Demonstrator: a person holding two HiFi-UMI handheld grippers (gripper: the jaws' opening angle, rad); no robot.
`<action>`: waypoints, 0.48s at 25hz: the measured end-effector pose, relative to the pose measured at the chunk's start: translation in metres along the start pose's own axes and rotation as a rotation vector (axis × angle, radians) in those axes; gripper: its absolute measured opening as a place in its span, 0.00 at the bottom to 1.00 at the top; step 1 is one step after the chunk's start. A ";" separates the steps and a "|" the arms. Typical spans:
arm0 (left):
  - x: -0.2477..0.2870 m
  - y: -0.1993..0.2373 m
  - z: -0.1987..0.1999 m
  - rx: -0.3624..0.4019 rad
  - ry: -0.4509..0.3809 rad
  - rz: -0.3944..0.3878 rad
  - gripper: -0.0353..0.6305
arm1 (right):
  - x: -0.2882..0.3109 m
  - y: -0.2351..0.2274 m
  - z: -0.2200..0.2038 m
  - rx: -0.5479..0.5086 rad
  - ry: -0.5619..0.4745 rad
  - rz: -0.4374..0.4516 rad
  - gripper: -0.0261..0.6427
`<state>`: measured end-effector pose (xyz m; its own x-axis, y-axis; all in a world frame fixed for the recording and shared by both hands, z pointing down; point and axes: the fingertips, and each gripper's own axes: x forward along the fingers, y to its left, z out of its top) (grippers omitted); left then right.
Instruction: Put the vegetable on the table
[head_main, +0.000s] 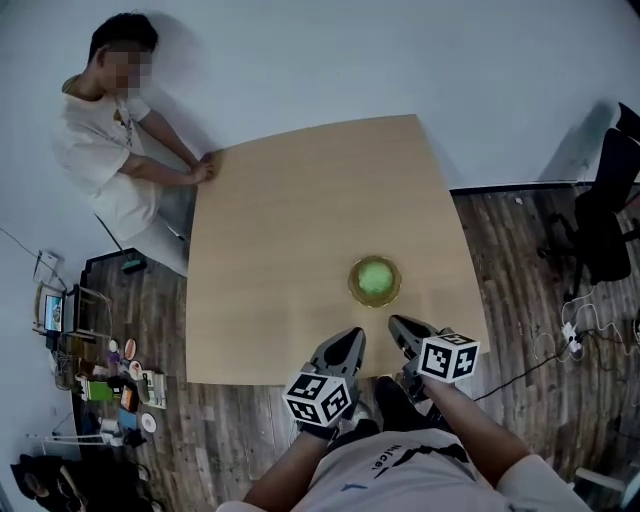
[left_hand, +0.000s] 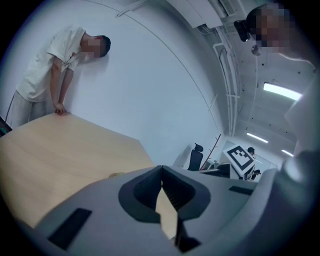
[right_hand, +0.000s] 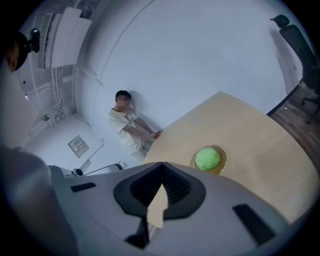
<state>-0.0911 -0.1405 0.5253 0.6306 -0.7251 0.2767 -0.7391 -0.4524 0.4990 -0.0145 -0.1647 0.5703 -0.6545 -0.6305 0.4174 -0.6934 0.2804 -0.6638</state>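
Both grippers are seen closed with nothing between the jaws, the left gripper (head_main: 347, 345) and the right gripper (head_main: 402, 330) being held side by side over the near edge of the counter (head_main: 280, 250). The vegetable (head_main: 375, 278), round and pale green, is seated in a shallow brown dish (head_main: 352, 288) on the counter, near the right gripper but apart from it. The far corner is leaned on by a person (head_main: 100, 130).

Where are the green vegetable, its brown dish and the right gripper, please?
green vegetable (head_main: 375, 278): head view, middle of its rounded top.
brown dish (head_main: 353, 284): head view, left rim.
right gripper (head_main: 396, 323): head view, where its shut jaw tips meet.
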 end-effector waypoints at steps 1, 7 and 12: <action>-0.005 -0.005 0.002 0.002 -0.005 -0.005 0.07 | -0.007 0.012 0.003 -0.030 -0.017 0.011 0.06; -0.030 -0.031 0.017 0.042 -0.032 -0.027 0.07 | -0.043 0.066 0.010 -0.191 -0.106 0.047 0.06; -0.045 -0.046 0.028 0.077 -0.061 -0.037 0.07 | -0.063 0.086 0.010 -0.258 -0.157 0.043 0.06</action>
<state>-0.0927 -0.1016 0.4667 0.6440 -0.7362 0.2080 -0.7331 -0.5163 0.4427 -0.0300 -0.1084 0.4806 -0.6444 -0.7124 0.2778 -0.7326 0.4711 -0.4912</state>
